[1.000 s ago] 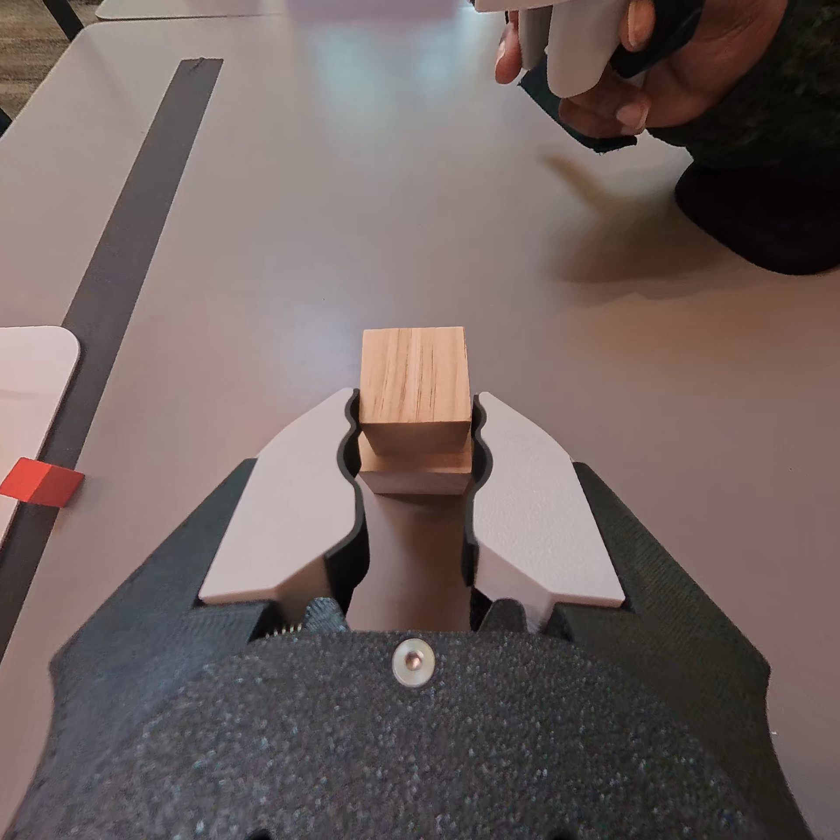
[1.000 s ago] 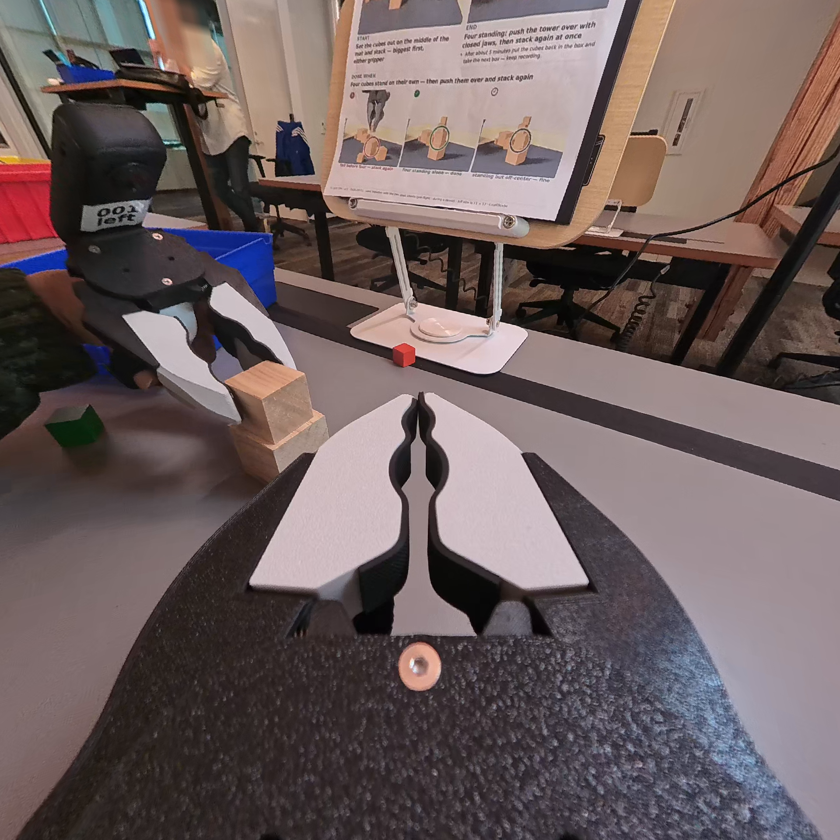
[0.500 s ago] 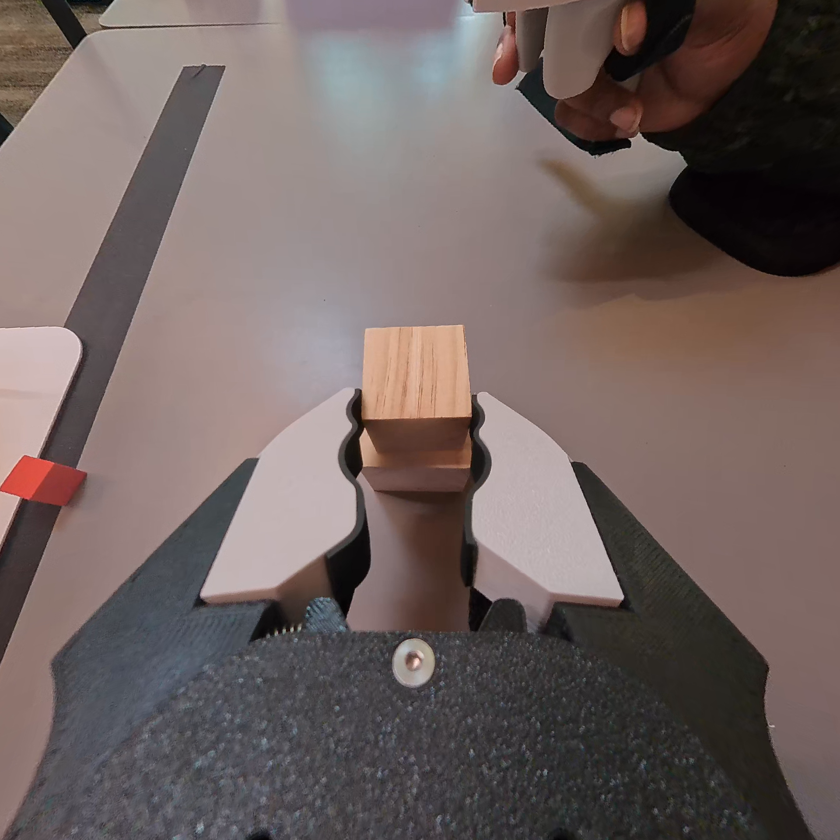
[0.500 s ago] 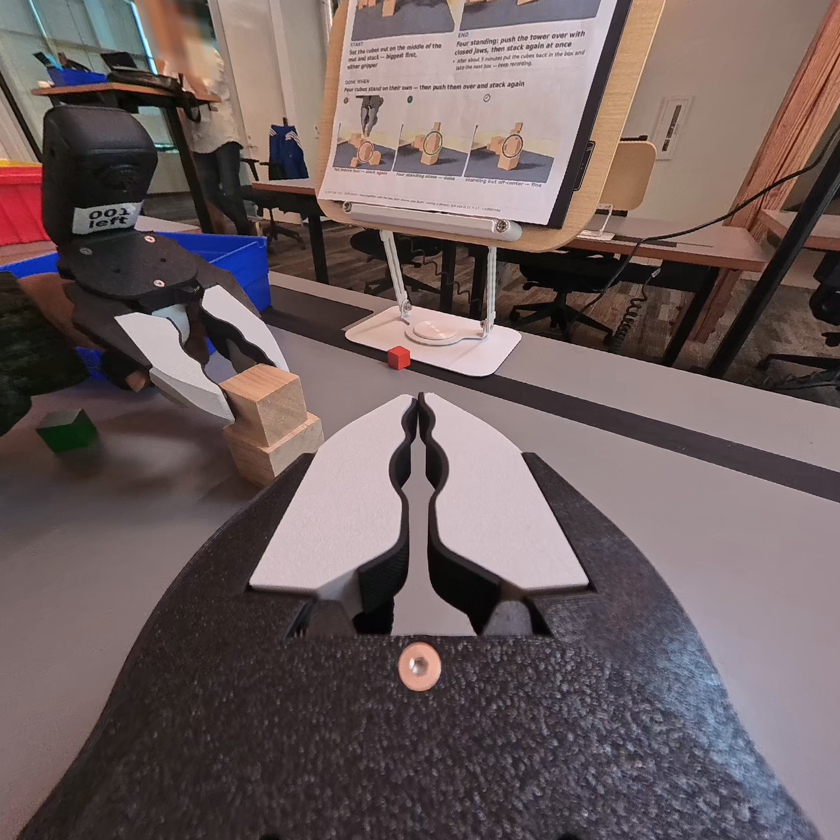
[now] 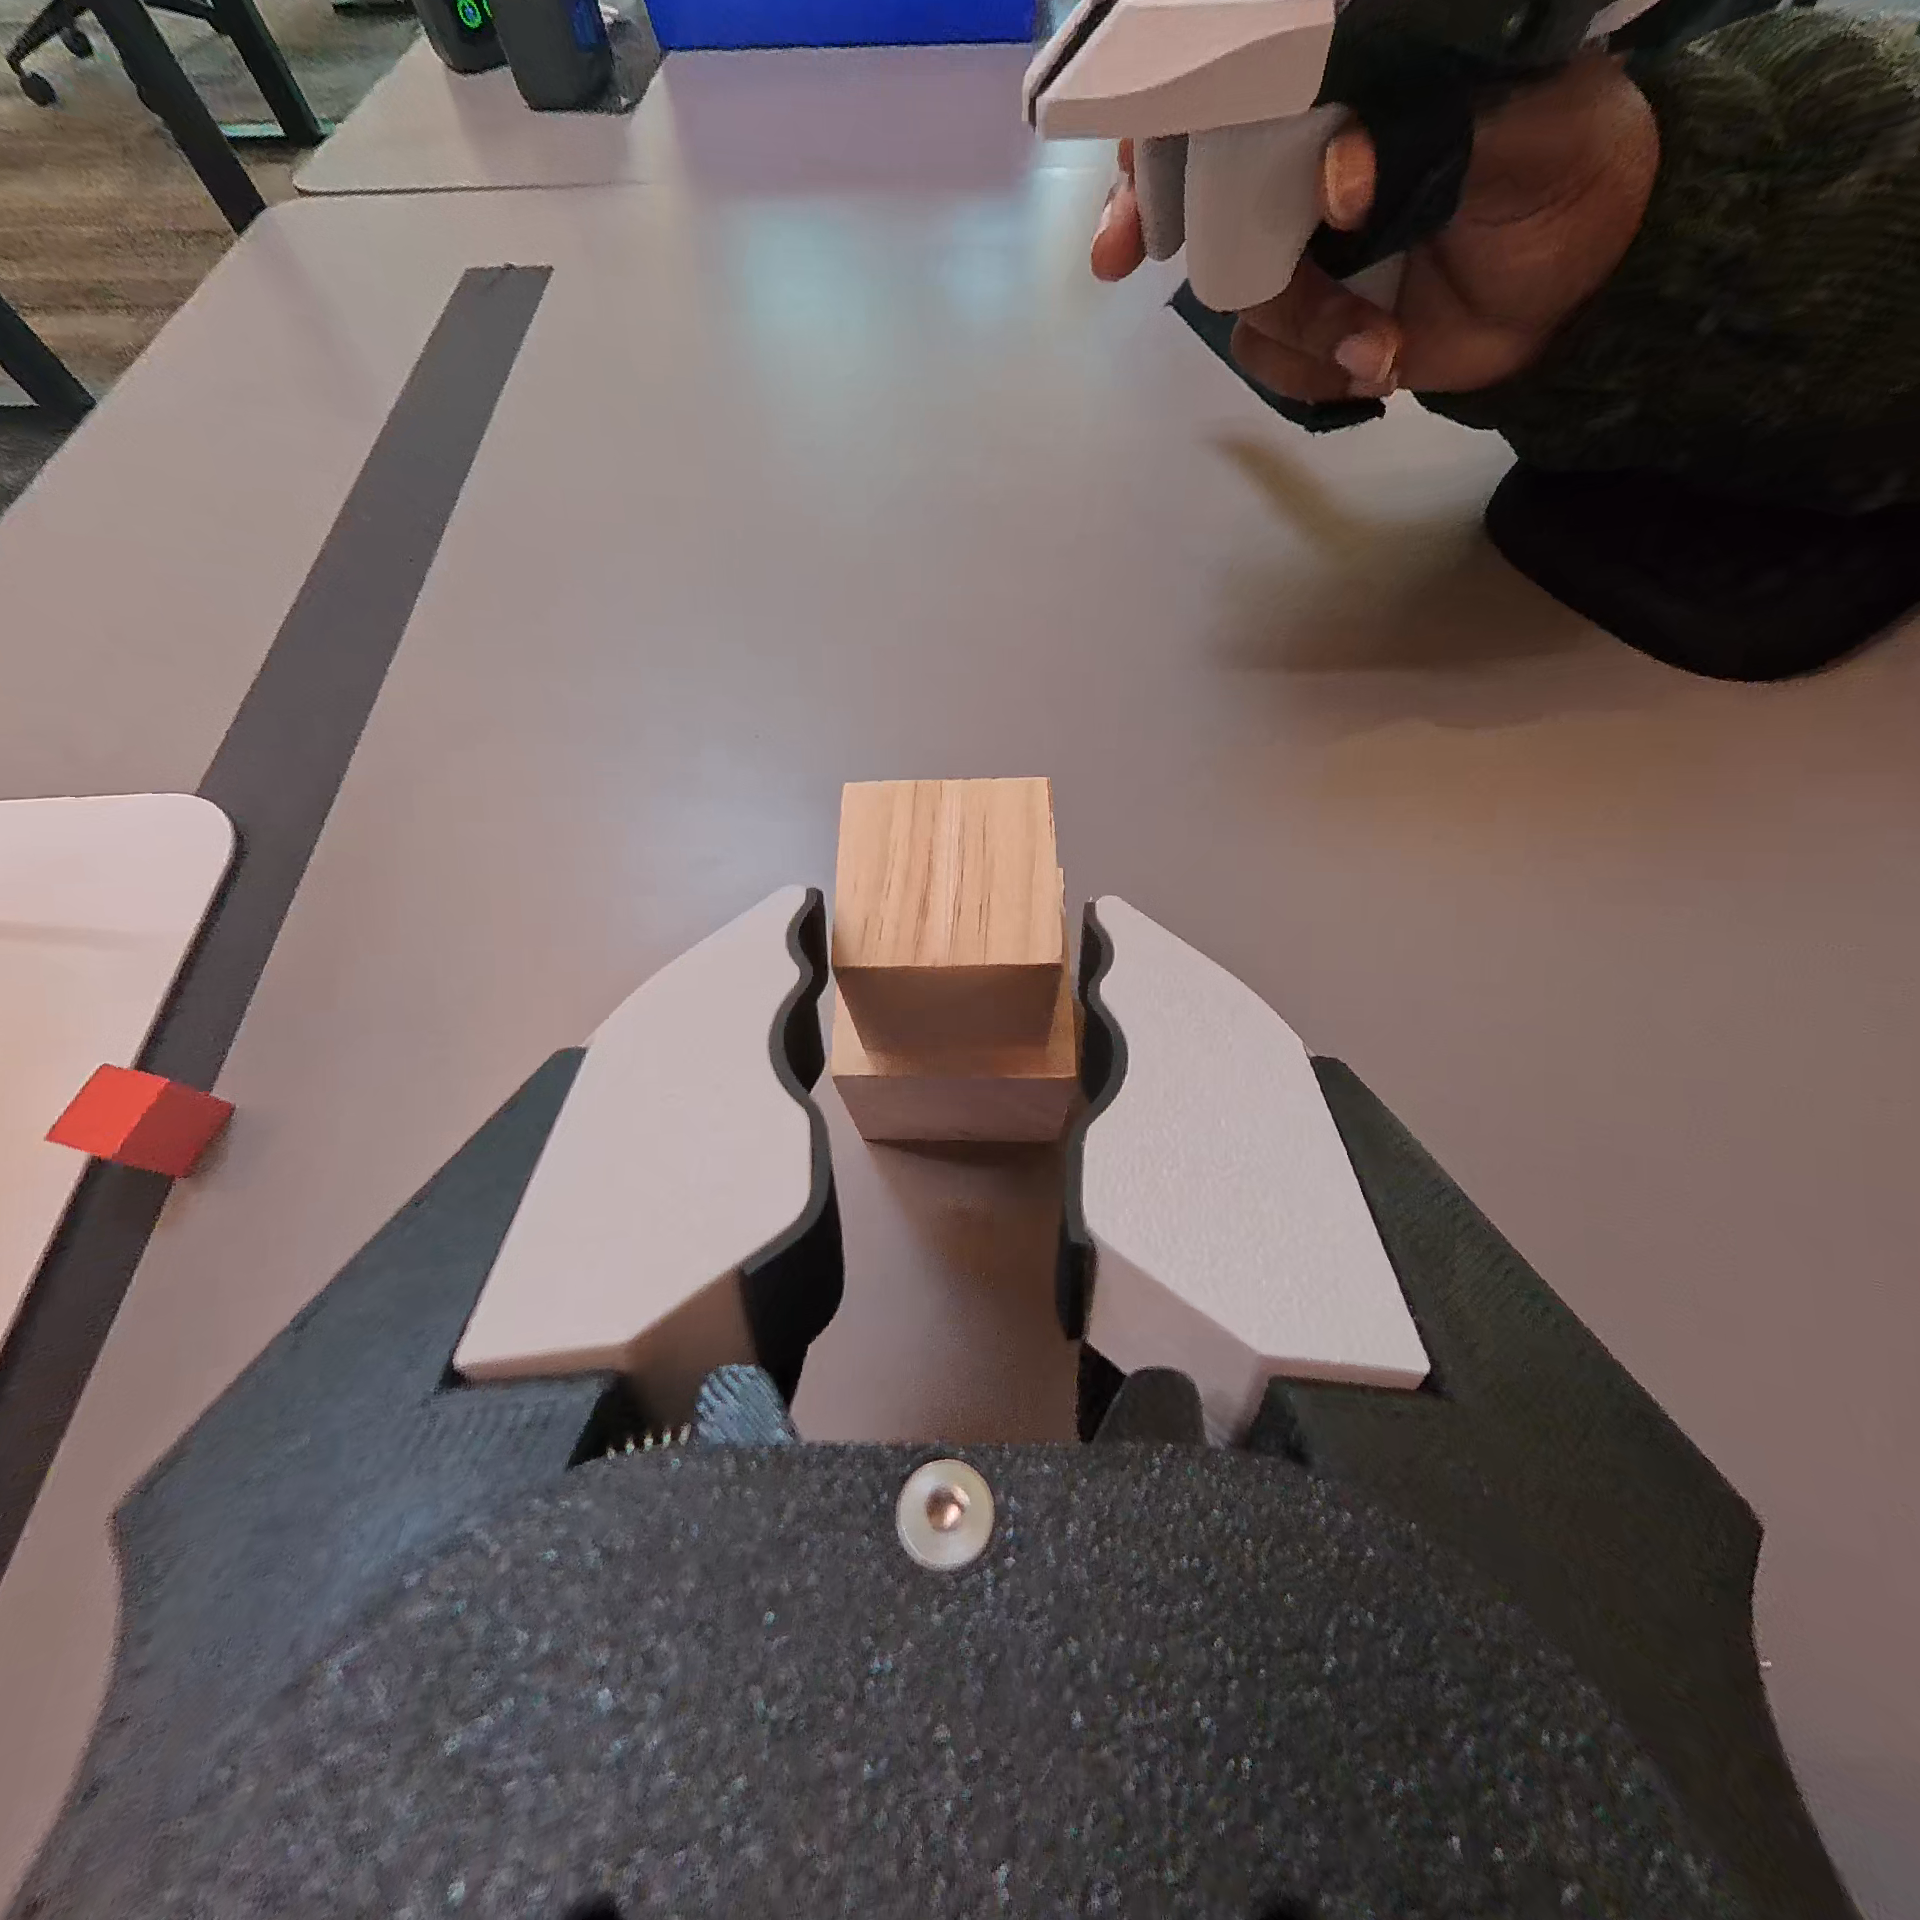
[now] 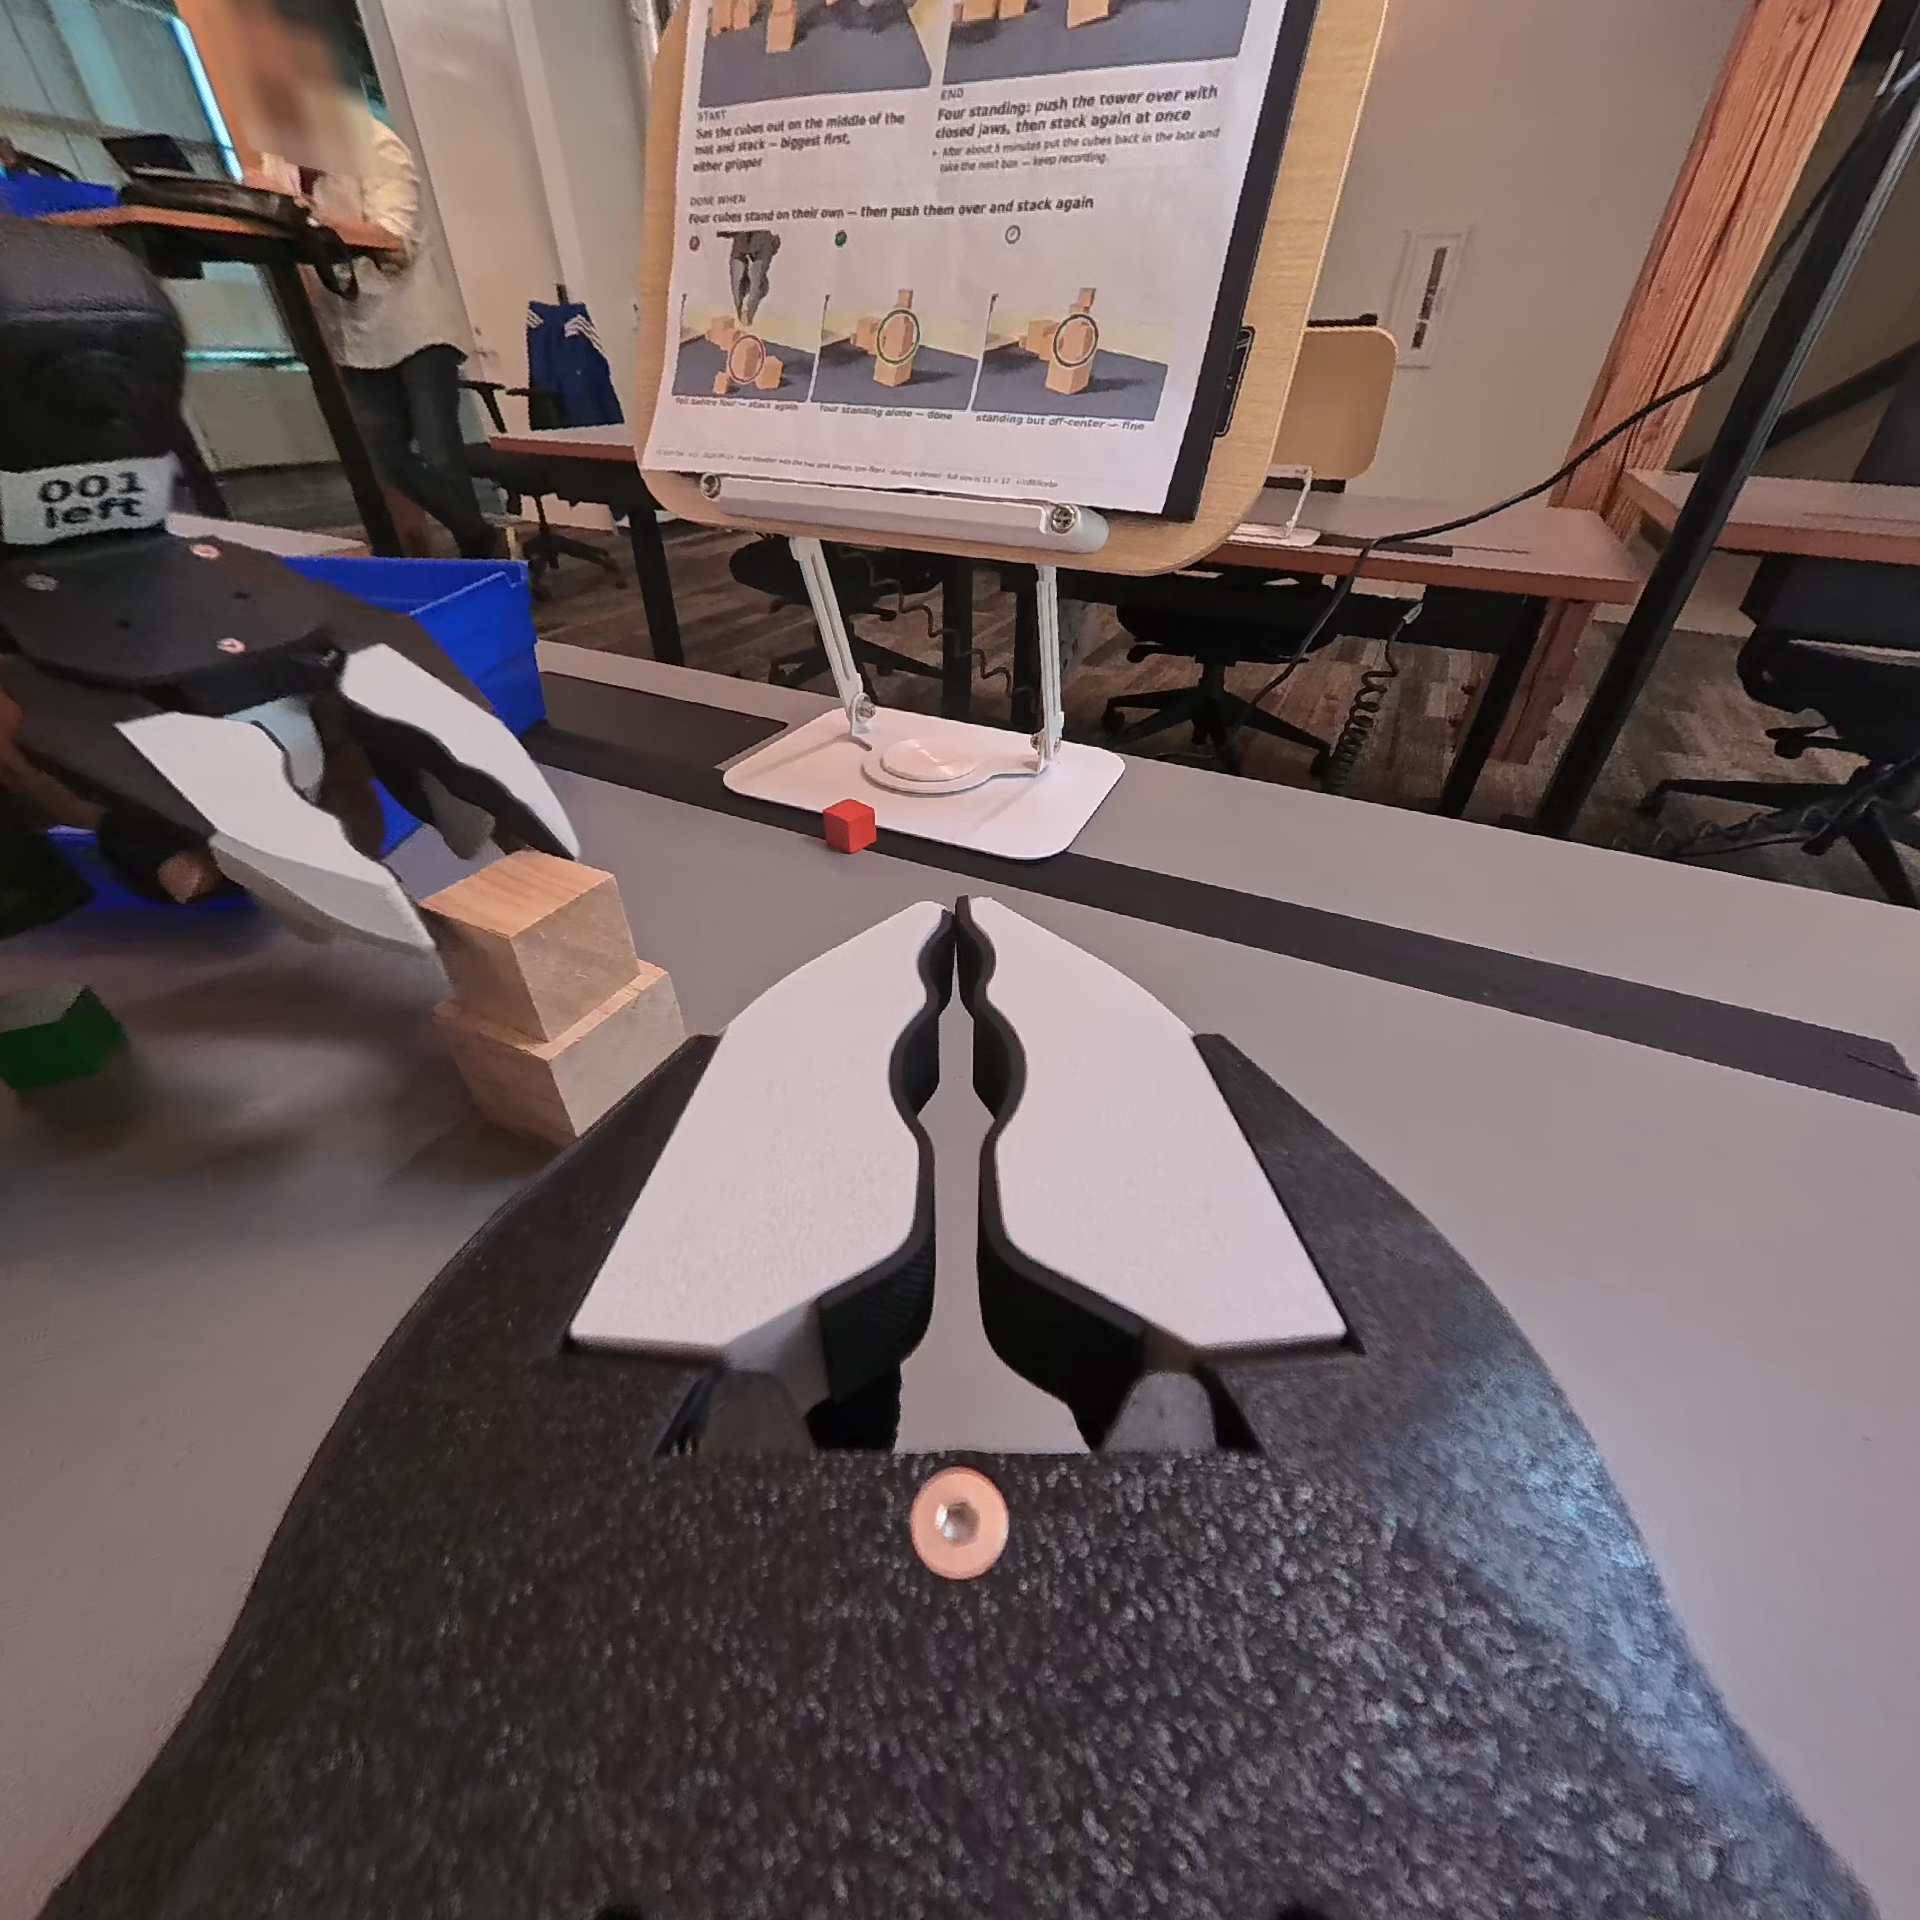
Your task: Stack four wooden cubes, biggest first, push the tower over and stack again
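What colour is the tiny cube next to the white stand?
Red. The tiny cube shows best in the right wrist view, beside the white stand.

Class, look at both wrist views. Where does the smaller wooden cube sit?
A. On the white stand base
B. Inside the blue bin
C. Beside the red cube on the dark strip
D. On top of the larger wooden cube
D: the smaller wooden cube rests on top of the larger wooden cube, between the spread jaws of the left gripper; the right wrist view shows the same two-cube stack on the table.
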The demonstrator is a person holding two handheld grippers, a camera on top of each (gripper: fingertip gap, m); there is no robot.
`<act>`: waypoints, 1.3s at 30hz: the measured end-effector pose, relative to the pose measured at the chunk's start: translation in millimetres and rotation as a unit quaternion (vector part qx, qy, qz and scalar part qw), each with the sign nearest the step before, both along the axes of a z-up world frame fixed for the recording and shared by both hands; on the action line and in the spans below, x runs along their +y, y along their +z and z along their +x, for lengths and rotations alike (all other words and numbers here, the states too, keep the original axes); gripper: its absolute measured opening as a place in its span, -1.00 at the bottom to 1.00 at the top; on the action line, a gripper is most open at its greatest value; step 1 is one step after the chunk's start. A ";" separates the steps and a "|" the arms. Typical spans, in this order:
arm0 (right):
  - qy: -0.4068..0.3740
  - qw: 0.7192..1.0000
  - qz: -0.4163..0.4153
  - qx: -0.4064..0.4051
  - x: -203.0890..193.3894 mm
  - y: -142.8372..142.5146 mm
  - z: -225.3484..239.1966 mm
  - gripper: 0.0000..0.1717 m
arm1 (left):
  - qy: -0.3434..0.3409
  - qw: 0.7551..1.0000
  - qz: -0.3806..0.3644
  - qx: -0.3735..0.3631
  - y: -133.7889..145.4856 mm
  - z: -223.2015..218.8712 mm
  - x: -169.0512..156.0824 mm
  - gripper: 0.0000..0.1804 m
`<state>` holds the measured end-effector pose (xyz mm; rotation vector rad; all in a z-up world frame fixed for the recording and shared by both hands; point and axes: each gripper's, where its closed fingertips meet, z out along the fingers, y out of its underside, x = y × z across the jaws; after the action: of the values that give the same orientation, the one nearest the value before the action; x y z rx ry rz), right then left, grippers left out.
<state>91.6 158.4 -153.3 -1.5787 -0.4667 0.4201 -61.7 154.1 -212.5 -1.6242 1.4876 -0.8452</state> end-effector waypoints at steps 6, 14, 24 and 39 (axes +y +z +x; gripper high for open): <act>-0.023 1.000 0.001 0.015 3.7 2.9 12.0 -1.00 | 0.083 0.996 0.024 -0.010 29.8 -25.0 5.0 -0.55; -0.033 0.999 0.002 0.031 6.0 7.2 20.7 -1.00 | 0.237 0.967 0.050 0.080 28.4 -119.1 -24.6 -0.73; -0.024 1.000 -0.006 0.018 5.2 -0.5 10.9 -1.00 | 0.324 0.938 -0.048 0.114 -43.5 -180.3 -92.0 -0.52; -0.008 1.000 -0.006 0.016 2.6 -0.4 5.5 -1.00 | 0.287 0.955 -0.009 0.073 -40.7 -151.6 -77.5 -0.70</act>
<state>97.1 161.1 -153.7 -1.5850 -0.4279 0.4363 -213.3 76.6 -253.1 -2.0210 1.0057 -0.4170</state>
